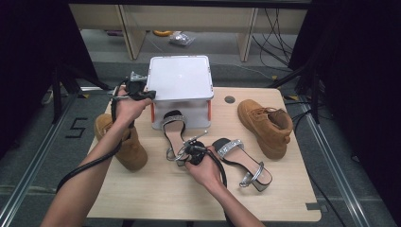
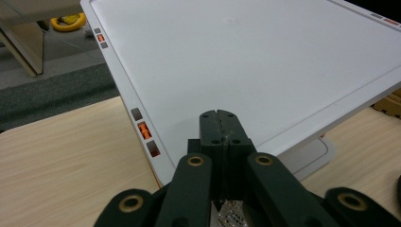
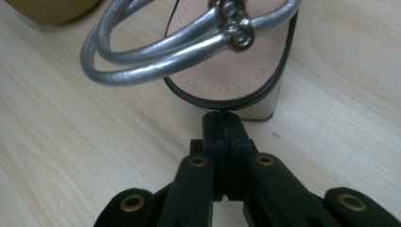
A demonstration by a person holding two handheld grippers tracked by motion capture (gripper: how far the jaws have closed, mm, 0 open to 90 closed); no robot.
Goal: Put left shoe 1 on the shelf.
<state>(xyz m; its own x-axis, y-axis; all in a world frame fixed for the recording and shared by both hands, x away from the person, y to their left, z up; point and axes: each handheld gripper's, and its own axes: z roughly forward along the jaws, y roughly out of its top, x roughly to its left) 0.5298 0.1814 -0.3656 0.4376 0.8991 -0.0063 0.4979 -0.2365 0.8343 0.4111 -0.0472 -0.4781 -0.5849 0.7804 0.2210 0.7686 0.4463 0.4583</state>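
Resting closed just behind the heel of the silver sandal (image 3: pixel 222 71), the right hand-held gripper (image 3: pixel 222 124) faces along its length, nearer than the closed left hand-held gripper (image 2: pixel 219 124).

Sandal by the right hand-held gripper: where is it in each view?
High view: sandal centre, toe towards white box, heel by right hand-held gripper.
Right gripper view: top centre, heel just ahead of shut jaws.
Left gripper view: looks onto the box lid.
Shared landmark: wooden table.

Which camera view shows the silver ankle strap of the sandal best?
The right gripper view: the silver ankle strap lies close, above the sandal's heel. The high view shows it small beside the right gripper.
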